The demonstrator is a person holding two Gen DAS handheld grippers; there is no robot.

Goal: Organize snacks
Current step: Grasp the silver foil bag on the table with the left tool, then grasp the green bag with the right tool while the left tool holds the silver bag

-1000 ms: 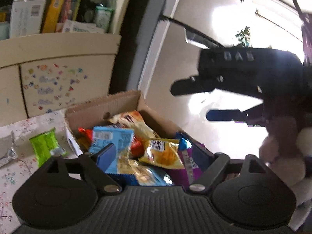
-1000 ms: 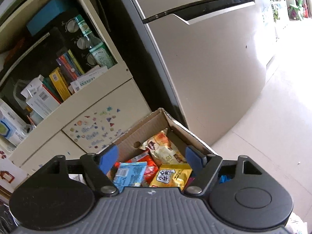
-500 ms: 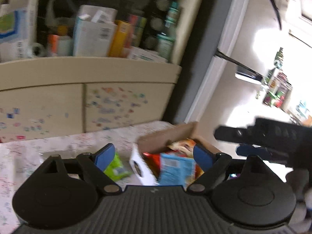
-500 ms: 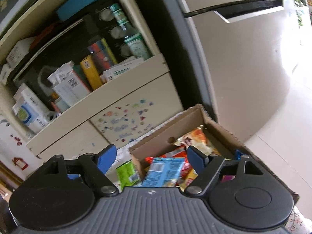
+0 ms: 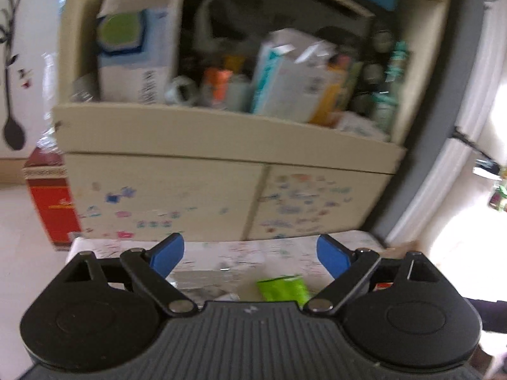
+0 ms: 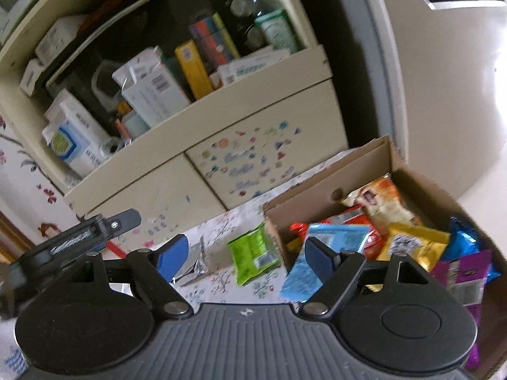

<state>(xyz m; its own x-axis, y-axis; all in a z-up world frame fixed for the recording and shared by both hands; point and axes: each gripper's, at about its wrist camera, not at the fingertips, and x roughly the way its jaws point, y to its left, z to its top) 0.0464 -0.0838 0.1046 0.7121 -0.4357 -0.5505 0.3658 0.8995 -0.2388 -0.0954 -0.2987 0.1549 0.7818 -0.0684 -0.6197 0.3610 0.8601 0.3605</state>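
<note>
L wrist: left gripper (image 5: 250, 255) jaws apart, just been opening, nothing btwn; green pack (image 5: 283, 288) on table (image 5: 104, 247) below.
R wrist: right gripper (image 6: 244, 253) jaws apart, empty; green pack (image 6: 253, 253) beside box (image 6: 304, 196), snacks (image 6: 412, 237) inside.

Hardly any print can be read. The yellow packet (image 6: 412, 240) in the cardboard box (image 6: 355, 164) carries dark characters on a white patch, too blurred to make out. A white carton (image 6: 152, 88) on the shelf (image 6: 221, 101) shows a barcode and lines of small print, illegible. The flat white box (image 6: 250, 65) beside it has blurred teal lettering. The cupboard door (image 6: 253, 158) bears faint blue writing among coloured stickers, unreadable. In the left wrist view everything is smeared.
</note>
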